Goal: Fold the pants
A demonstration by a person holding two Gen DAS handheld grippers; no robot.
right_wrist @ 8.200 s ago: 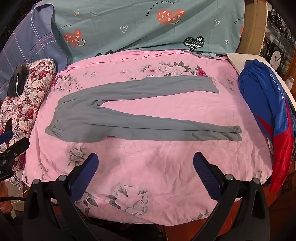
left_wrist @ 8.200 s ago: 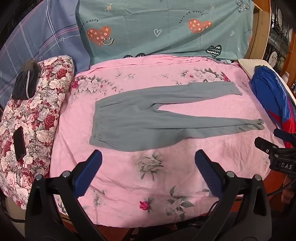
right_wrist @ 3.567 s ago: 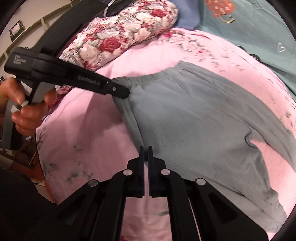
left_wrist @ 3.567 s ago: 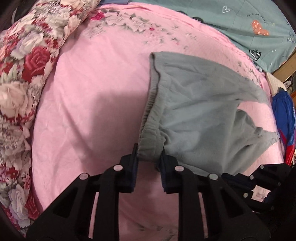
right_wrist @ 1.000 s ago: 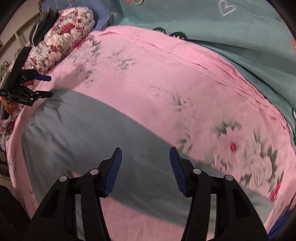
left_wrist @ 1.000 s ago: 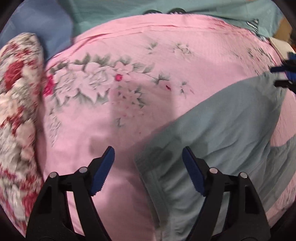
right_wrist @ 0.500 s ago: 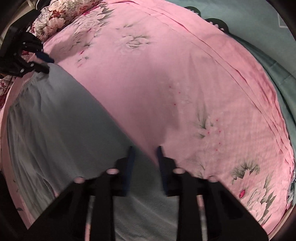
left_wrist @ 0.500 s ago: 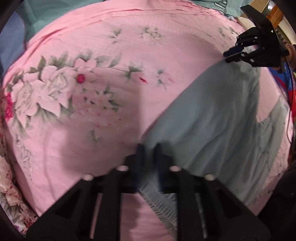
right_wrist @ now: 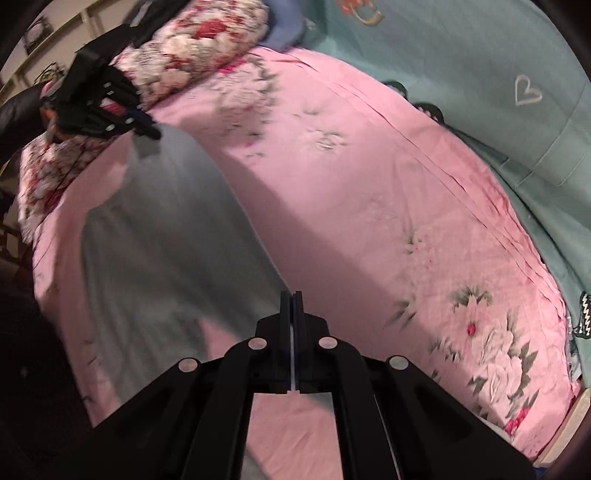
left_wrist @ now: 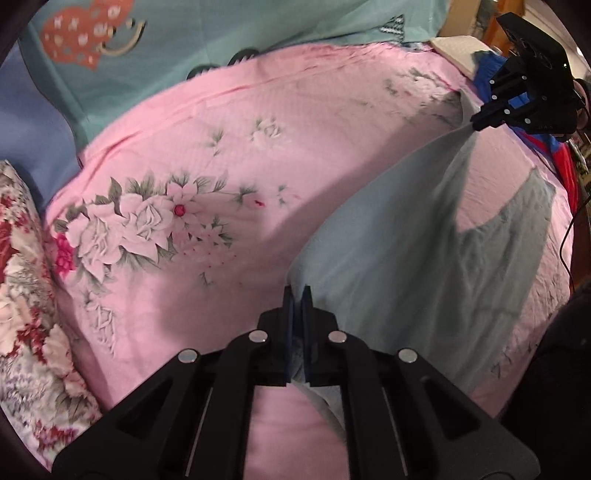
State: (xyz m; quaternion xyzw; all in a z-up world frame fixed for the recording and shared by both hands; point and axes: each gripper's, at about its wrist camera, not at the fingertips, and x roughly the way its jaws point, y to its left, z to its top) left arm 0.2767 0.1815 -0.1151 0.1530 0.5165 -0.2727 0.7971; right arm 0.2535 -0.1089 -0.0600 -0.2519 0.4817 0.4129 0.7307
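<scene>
- Bed [left_wrist: 229, 122], pink-sheeted, carries the pants [left_wrist: 406, 266], stretched between both tongs and partly raised off the sheet.
- Pants' far edge is pinched at each end: left tongs [left_wrist: 296, 295] and right tongs [right_wrist: 291, 299] are clamped on cloth.
- Risk: thin pinches may slip under pull, dropping the fold.
- A second ago both stood open over flat cloth.

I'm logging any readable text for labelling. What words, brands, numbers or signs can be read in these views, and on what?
None can be read.
Teal sheet: heart and smile pictures only, no words.
Right hand-held gripper: small pale marking on its body, too blurred to read.
Gray pants and pink bedspread: no text.
</scene>
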